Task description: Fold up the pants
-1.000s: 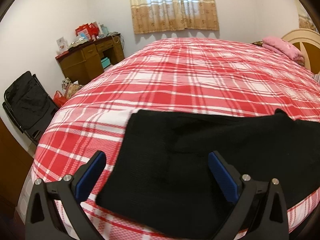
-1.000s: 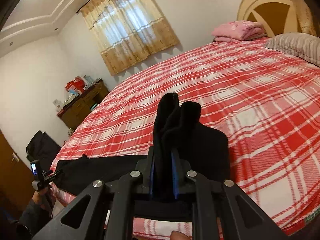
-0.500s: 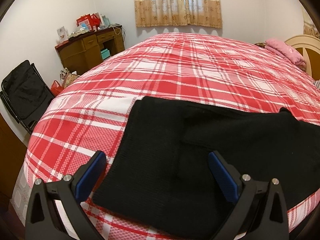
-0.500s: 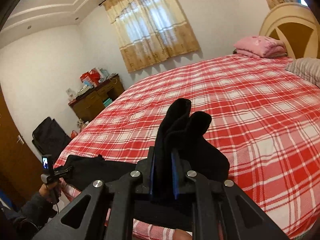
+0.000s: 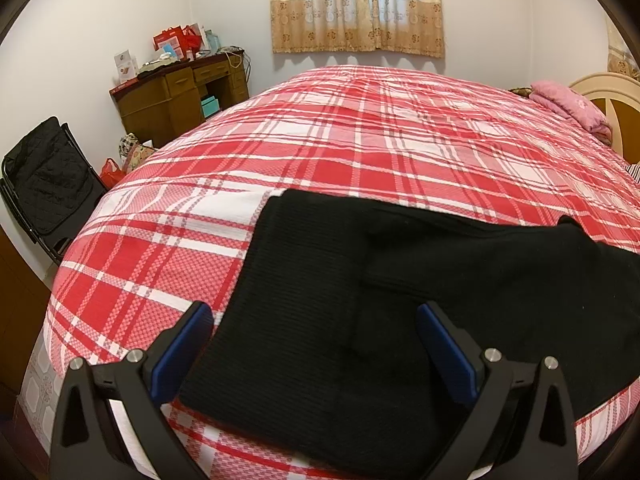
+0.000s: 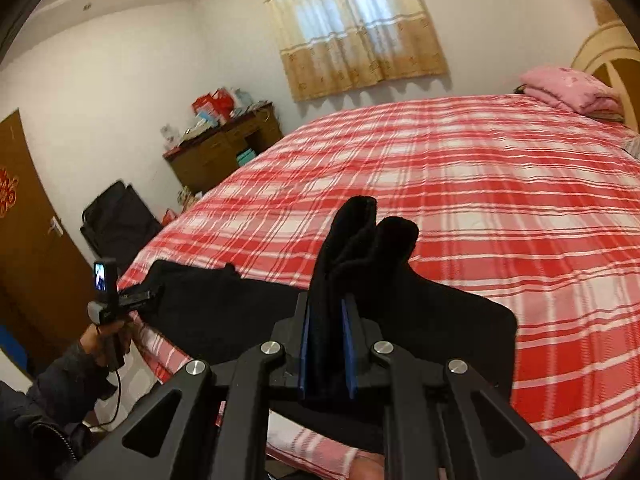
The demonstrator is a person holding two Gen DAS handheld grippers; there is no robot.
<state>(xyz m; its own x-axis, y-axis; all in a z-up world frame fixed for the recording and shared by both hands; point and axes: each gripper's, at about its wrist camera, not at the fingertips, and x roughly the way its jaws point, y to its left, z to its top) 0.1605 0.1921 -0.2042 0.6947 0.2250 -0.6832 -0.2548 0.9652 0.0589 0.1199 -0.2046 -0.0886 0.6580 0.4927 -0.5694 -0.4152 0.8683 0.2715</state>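
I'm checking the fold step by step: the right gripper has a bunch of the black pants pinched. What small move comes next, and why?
Probably carry the right gripper across toward the far end of the pants and lay the pinched fabric there. The rest lies flat on the bed, and the left gripper is open above it, holding nothing.

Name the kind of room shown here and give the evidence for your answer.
Most likely a home bedroom: a large bed with a red plaid cover, a folded pink blanket by the headboard, and a cluttered wooden desk.
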